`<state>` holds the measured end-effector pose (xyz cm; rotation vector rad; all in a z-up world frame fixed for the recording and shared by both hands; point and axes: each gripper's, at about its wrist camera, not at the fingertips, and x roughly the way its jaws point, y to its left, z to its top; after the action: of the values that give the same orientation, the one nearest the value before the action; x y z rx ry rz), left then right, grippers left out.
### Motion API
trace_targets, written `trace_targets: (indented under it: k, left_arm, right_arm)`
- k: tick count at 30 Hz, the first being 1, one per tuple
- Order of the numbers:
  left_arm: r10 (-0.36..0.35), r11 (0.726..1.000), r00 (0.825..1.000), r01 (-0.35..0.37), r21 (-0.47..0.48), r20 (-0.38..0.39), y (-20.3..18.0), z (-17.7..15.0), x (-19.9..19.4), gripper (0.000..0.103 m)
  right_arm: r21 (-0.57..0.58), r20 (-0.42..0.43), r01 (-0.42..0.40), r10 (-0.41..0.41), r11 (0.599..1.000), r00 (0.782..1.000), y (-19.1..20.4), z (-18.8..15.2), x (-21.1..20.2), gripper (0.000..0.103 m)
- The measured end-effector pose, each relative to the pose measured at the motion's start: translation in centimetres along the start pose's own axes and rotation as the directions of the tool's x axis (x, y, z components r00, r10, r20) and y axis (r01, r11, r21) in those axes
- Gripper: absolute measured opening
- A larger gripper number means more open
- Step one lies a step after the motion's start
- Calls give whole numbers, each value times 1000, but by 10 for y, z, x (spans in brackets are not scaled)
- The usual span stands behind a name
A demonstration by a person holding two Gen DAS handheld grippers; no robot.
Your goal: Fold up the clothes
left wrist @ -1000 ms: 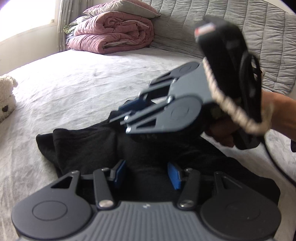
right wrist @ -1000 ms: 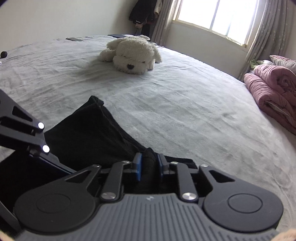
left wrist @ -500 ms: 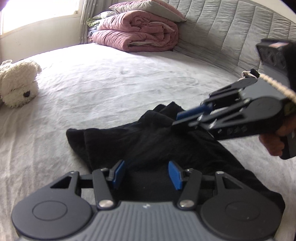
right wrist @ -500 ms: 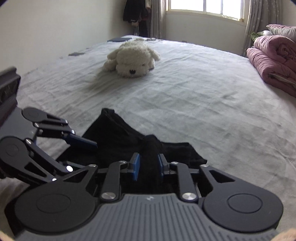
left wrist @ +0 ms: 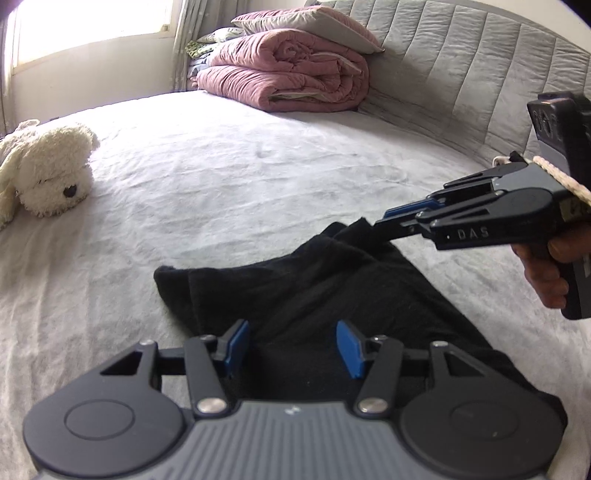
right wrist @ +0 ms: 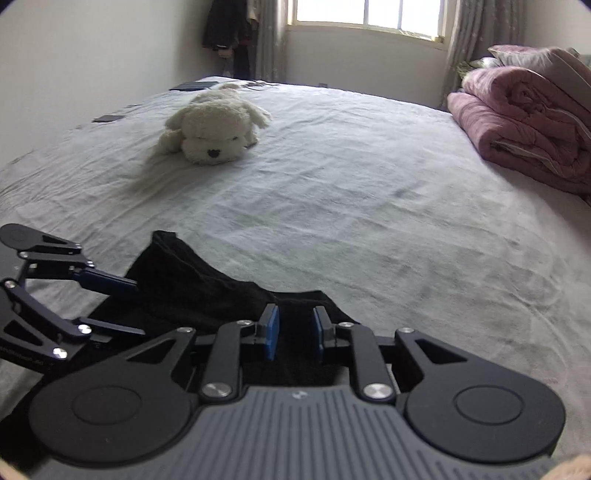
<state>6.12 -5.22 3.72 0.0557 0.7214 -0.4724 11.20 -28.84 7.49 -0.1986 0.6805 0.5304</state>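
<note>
Garment: a black garment (left wrist: 332,291) lies crumpled near the foot edge of a grey bed (left wrist: 240,177).
Right claw: the right claw (right wrist: 294,334) pinches a raised fold of the black cloth between its blue pads; its jaws have just been closing on it.
Left claw: the left claw (left wrist: 291,345) hovers over the cloth with jaws apart, not pressing on anything.
Hand: a hand (left wrist: 546,273) grips the right claw's handle.
Toy: a white plush dog (right wrist: 212,129) lies far across the bed.
Bedding: a folded pink quilt (left wrist: 291,79) sits against the padded grey headboard (left wrist: 461,74), a pillow (left wrist: 306,26) on top.
Containers: none in view.
</note>
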Motion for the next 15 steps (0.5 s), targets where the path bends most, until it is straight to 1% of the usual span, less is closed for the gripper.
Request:
trace_targets:
  k: [1,3,4,6,7,8,9,13,15]
  left_arm:
    - [10,1000,1000,-10,5,-6,0,-1,3,54]
    - [35,999,999,-35,16,-6,-1,-1,4,54]
    - [50,999,999,-49,17,0,-1,-1,5,54]
    - [63,998,998,-63,13,8,0,-1,5,54]
    - [66,998,998,-66,13,7,1,-1,6,54]
    - [69,997,998,-69,18,4,1,-2,8,54]
    - [73,997,997,-73,24,0,2,-3,9,54]
    - [74,997,997,-74,16,-2,2,-2,9,54]
    - [76,997,997,-76,15,-3,2,-2,10,54]
  right_arm:
    - [15,-7,9,-9,1000,1000,-4,-2,4,20]
    - [45,-21,26,-25,999,999,-11,-5,11,25]
    - [46,-24,31,-30,998,999,-12,-5,14,25]
    - [13,-23,30,-30,999,999,-5,-6,20,25]
    - [-1,-32,28,-28,1000,999,-2,-6,22,23]
    - [-9,-37,31,-32,999,999,0,-7,24,10]
    - [-12,-36,43,-44,999,998,2,-8,24,6]
    - [24,2,99,-99,995,995,-6,-4,13,6]
    - [44,7,111,-111,993,994,-11,-3,11,6]
